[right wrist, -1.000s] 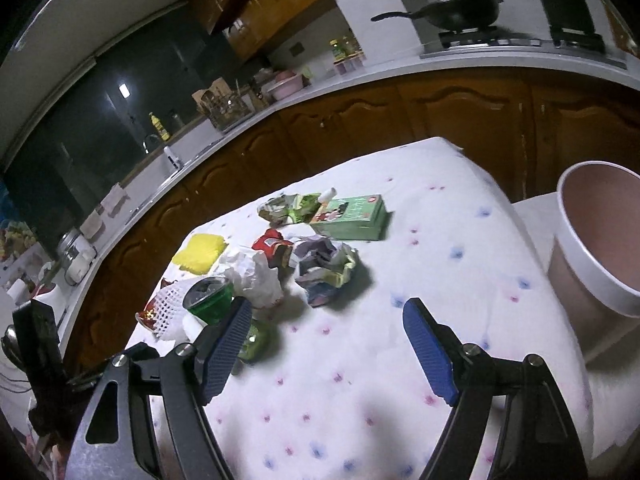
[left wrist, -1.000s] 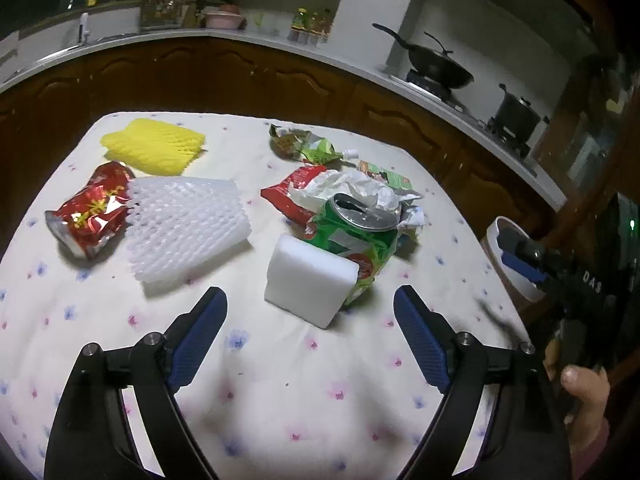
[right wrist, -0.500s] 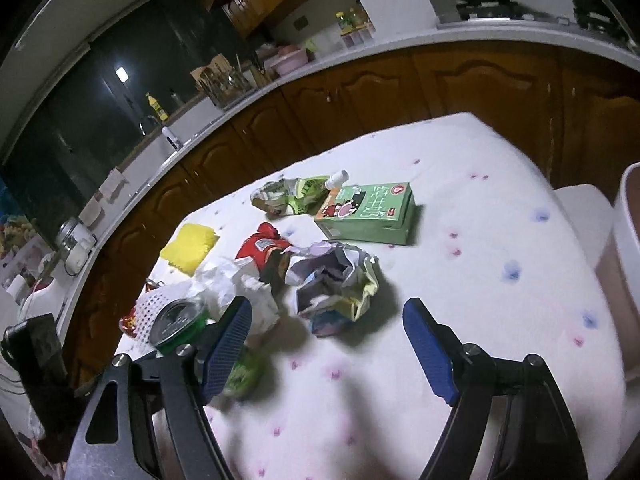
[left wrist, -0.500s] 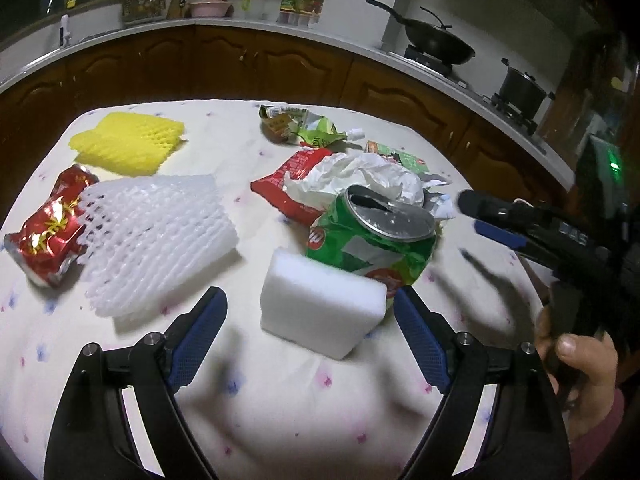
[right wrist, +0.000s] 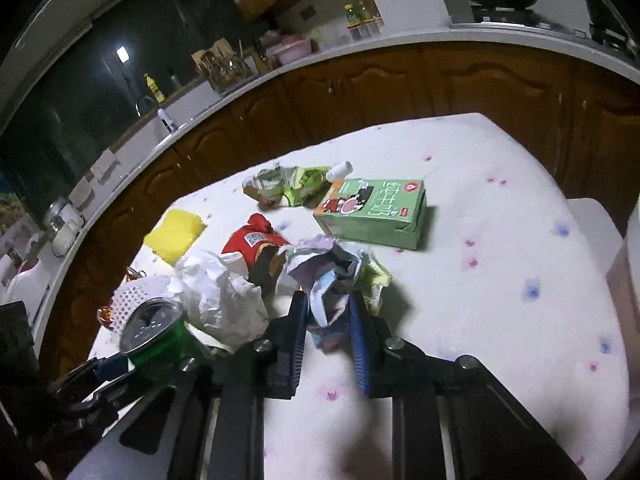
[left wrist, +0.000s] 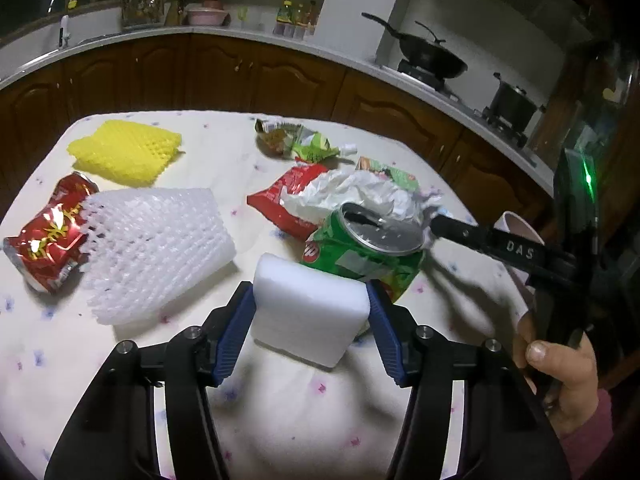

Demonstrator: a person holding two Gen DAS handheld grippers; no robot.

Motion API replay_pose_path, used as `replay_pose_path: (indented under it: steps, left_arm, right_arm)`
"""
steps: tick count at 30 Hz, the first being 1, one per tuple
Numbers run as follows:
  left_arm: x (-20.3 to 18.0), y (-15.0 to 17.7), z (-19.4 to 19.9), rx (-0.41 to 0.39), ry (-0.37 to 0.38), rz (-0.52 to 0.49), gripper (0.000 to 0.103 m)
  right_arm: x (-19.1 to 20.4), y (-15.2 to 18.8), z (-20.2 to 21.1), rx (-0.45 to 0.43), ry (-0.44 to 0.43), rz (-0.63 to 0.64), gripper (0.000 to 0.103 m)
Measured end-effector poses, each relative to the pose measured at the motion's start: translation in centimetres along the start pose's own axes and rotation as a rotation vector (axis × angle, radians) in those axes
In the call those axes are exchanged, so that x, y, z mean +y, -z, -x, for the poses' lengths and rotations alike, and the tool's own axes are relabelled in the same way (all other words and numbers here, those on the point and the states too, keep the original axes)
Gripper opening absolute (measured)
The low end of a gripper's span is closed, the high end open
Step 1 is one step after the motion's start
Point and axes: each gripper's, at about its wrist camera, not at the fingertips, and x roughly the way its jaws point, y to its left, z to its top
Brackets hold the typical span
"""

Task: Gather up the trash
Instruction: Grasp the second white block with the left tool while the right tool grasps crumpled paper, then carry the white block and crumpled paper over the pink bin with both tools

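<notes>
Your left gripper (left wrist: pixel 310 312) is closing its jaws on the white foam block (left wrist: pixel 308 314), blue pads pressing both its sides. The green can (left wrist: pixel 362 250) is touching the block's far edge; the white foam net (left wrist: pixel 156 256) is lying just left of the claw, with bare tablecloth (left wrist: pixel 300 420) beneath your fingers.

Your right gripper (right wrist: pixel 328 312) is closing on the crumpled wrapper (right wrist: pixel 334 276), which is sitting pinched between narrow jaws. White crumpled paper (right wrist: pixel 218 290) is crowding its left; open cloth is running right of it toward the table edge. The green carton (right wrist: pixel 372 212) is lying beyond the claw, apart.

A pale bin rim (left wrist: pixel 516 226) is showing behind your right gripper in the left view; its contents cannot be told. Only the left view is showing the red foil bag (left wrist: pixel 50 236) whole
</notes>
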Motion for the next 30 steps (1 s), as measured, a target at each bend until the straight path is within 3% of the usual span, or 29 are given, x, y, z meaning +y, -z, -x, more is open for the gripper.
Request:
replay_pose_path:
  steps: [10, 30]
  left_arm:
    - [-1.8, -0.2, 4.5, -0.076, 0.070, -0.004, 0.056]
    - [-9.6, 0.2, 3.2, -0.059, 0.173, -0.087, 0.056]
  right_arm:
    - [-1.6, 1.6, 5.6, -0.071, 0.001, -0.041, 0.019]
    - [-6.3, 5.3, 14.9, -0.185, 0.071, -0.133, 0.019]
